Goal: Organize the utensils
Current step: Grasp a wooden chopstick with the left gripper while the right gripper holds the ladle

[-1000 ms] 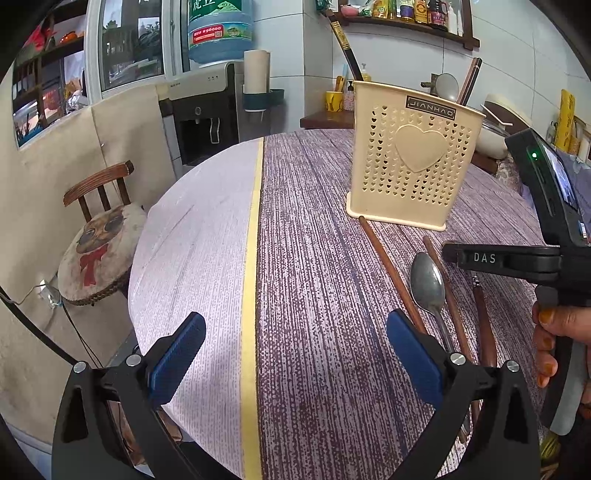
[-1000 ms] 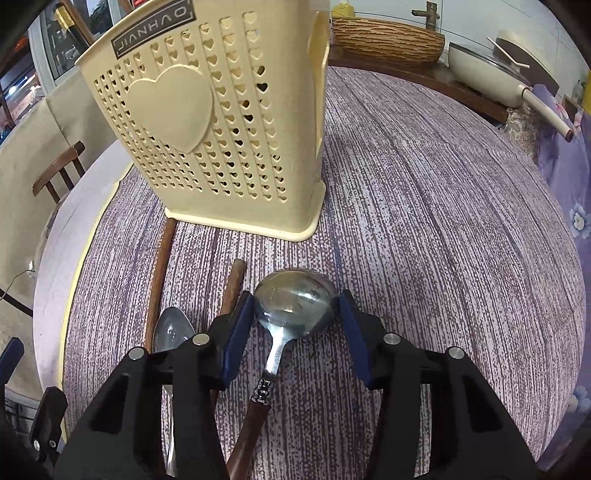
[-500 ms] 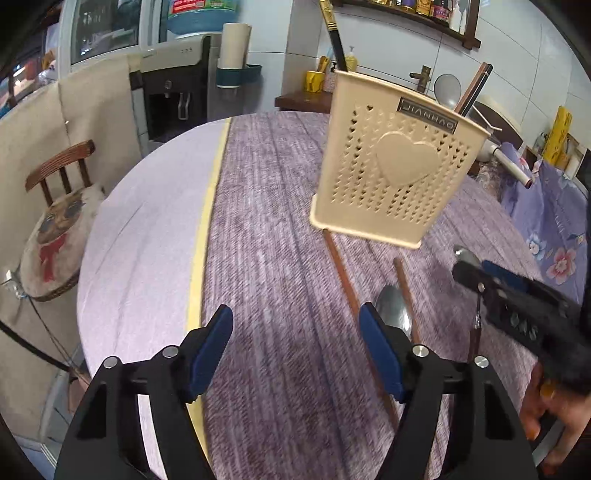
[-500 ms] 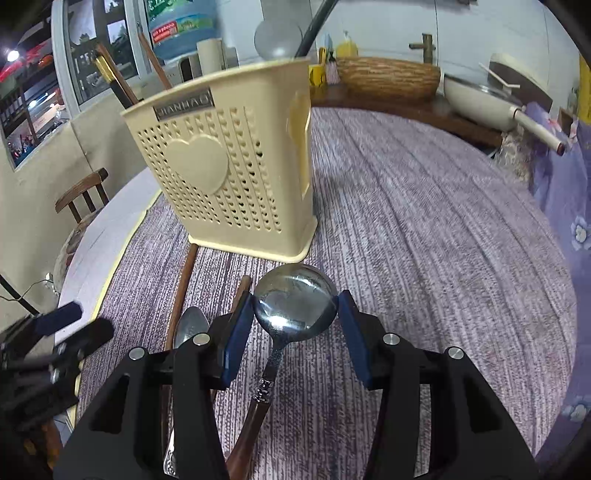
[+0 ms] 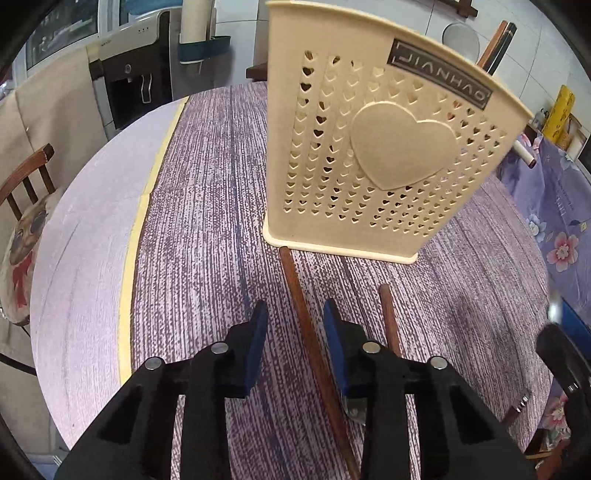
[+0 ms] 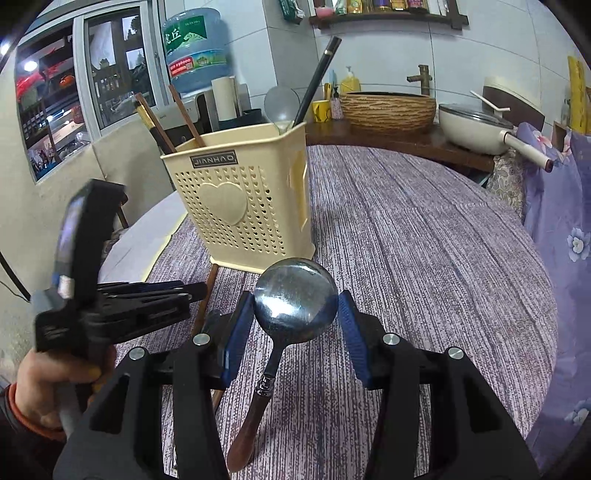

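Both wrist views face the utensil holder (image 5: 384, 155), the left seemingly nearer.

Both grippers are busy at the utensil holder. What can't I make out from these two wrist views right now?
- Second spoon, left wrist view: only a sliver shows behind a finger of the closing left gripper.
- Chopstick between those jaws: pad contact unclear.
- Holder interior: walls hide it in both views.
- Right gripper, shut on the round spoon: blurred in left view.

The setting was a home kitchen and dining area. A water dispenser (image 6: 195, 51) with a blue bottle, a condiment shelf (image 6: 384, 11), a basin with faucet (image 6: 388, 107) and a lidded pan (image 6: 476, 129) stood behind a round table (image 6: 424, 258) covered with a purple cloth. A wooden chair (image 5: 26, 192) stood beside the table.
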`<state>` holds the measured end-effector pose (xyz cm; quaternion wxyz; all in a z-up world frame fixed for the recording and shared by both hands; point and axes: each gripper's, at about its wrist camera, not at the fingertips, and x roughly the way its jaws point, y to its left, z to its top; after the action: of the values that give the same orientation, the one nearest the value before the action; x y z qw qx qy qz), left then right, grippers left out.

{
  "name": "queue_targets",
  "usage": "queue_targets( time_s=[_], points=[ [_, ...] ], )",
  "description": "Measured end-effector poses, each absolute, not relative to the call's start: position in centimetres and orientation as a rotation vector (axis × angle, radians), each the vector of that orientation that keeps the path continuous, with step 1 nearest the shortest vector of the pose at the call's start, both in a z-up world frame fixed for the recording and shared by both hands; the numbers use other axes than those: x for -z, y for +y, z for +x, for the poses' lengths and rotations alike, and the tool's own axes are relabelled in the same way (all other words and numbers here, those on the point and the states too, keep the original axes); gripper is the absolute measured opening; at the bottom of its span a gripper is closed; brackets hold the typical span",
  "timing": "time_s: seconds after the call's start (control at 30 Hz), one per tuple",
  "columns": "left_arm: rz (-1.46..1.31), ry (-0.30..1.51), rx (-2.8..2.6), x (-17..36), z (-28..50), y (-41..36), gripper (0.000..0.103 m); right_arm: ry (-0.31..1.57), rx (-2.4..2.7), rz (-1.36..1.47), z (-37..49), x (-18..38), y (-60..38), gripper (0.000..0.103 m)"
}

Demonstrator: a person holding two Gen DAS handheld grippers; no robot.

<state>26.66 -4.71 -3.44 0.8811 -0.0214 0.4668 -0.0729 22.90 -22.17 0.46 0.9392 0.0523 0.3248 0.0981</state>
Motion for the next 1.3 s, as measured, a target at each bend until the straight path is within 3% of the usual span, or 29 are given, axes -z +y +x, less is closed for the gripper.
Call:
queue_targets(
  time_s=[0.33, 0.5, 0.77, 1.3],
  points=[
    [-0.018, 0.974, 0.09, 4.3, 28.0, -4.9, 0.023, 0.643, -0.202, 0.104, 21.4, -1.3, -22.4, 0.048],
    [0.007, 0.944, 0.047, 4.3, 27.7, -5.2, 0.011, 0.643, -0.201, 0.104, 21.3, -1.2, -22.4, 0.048],
    [-0.05, 0.94, 0.058, 4.2, 27.7, -4.4, 0.01, 0.631, -0.207, 0.109, 21.1, -1.3, -22.5, 0.048],
    [-0.134, 0.673, 0.13, -4.8, 22.6, -2.6, 0.008, 0.556, -0.261, 0.074, 19.5, -3.5, -23.0, 0.048]
  ],
)
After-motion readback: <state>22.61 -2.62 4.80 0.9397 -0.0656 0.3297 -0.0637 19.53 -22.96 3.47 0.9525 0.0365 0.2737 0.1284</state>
